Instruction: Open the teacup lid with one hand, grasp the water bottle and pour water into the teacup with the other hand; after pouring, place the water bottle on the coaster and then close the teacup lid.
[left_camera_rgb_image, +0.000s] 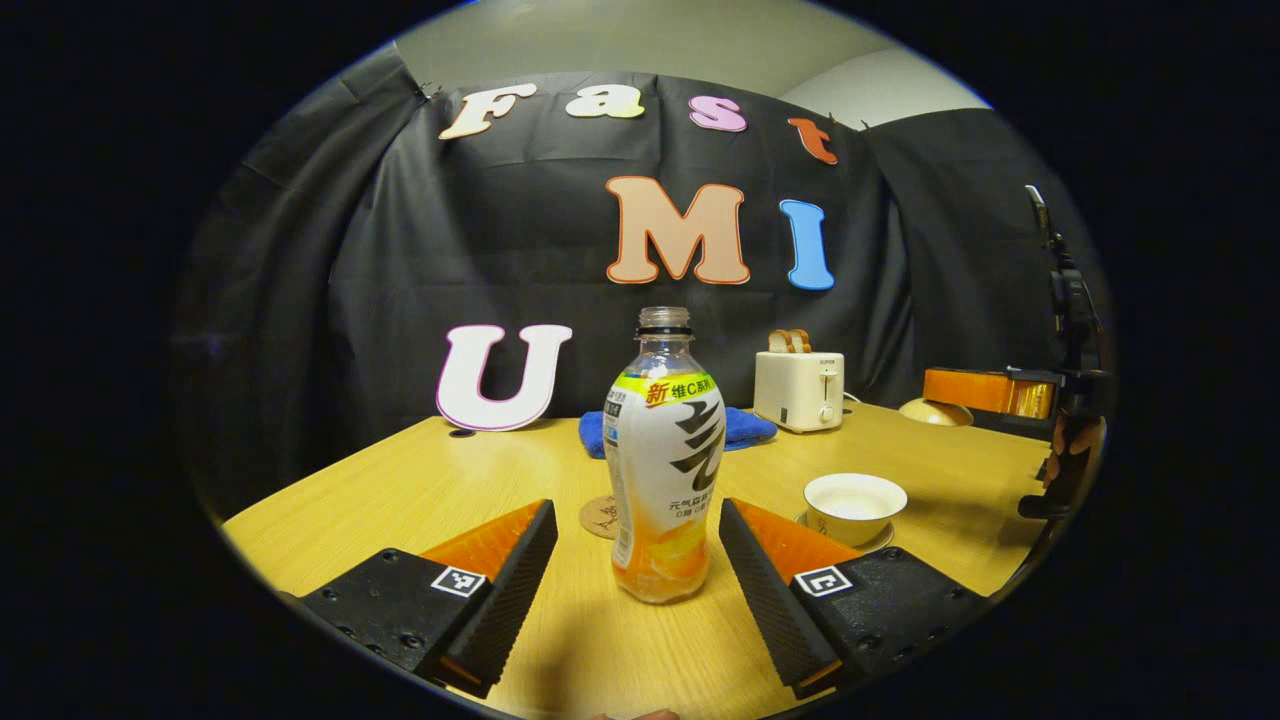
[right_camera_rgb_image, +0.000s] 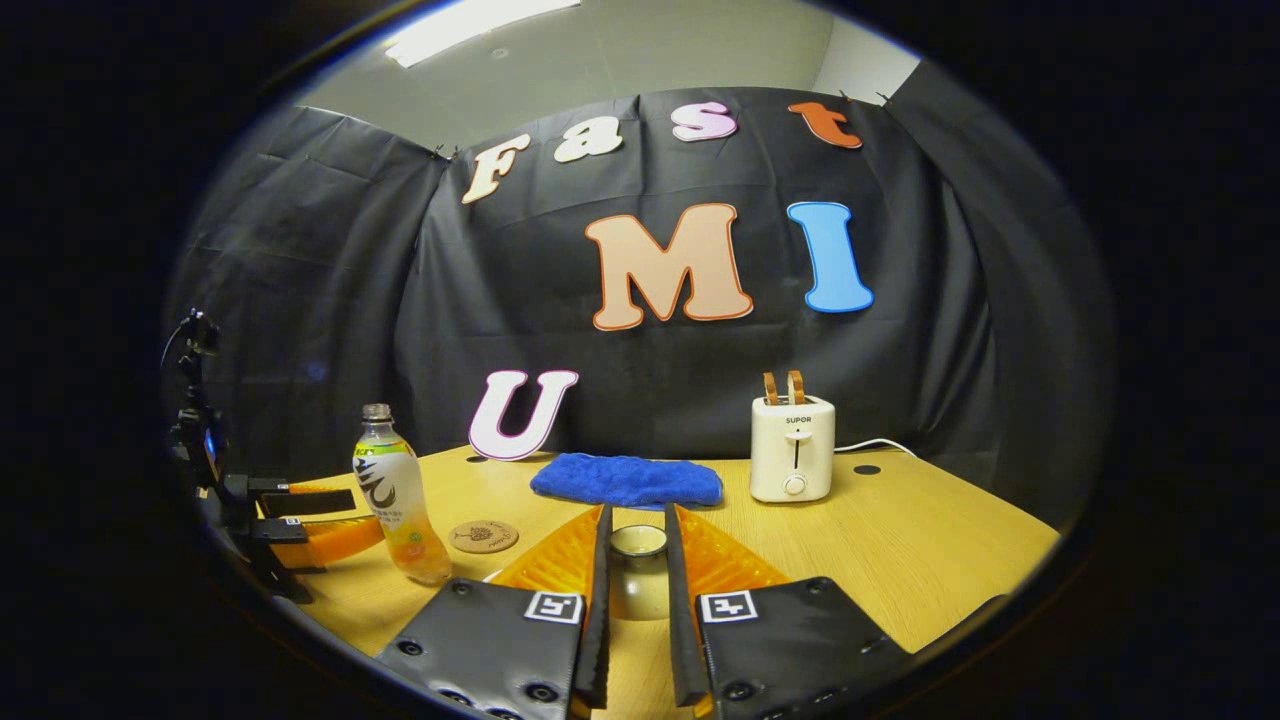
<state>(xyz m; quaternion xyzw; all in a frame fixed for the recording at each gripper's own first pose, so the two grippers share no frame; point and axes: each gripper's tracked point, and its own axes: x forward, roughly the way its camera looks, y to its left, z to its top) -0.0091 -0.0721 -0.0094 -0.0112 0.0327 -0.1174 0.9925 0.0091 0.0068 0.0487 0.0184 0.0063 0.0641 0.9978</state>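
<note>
Between the left tool's spread fingers stands the water bottle, untouched; close squarely on its waist. Right tool holds the teacup lid clamped. Ahead-right of the left tool sits the open teacup.

1. Water bottle: clear plastic, no cap on neck, white/green label w/ orange band at base; stands upright on the wooden table, between the left gripper's open fingers, not touched.
2. Coaster: round, cork-like w/ dark print; lies flat just behind the bottle, bare.
3. Teacup: white bowl-shaped, uncovered, sits on a saucer right of the bottle.
4. Lid: small, round, held by its knob, off the cup.
</note>
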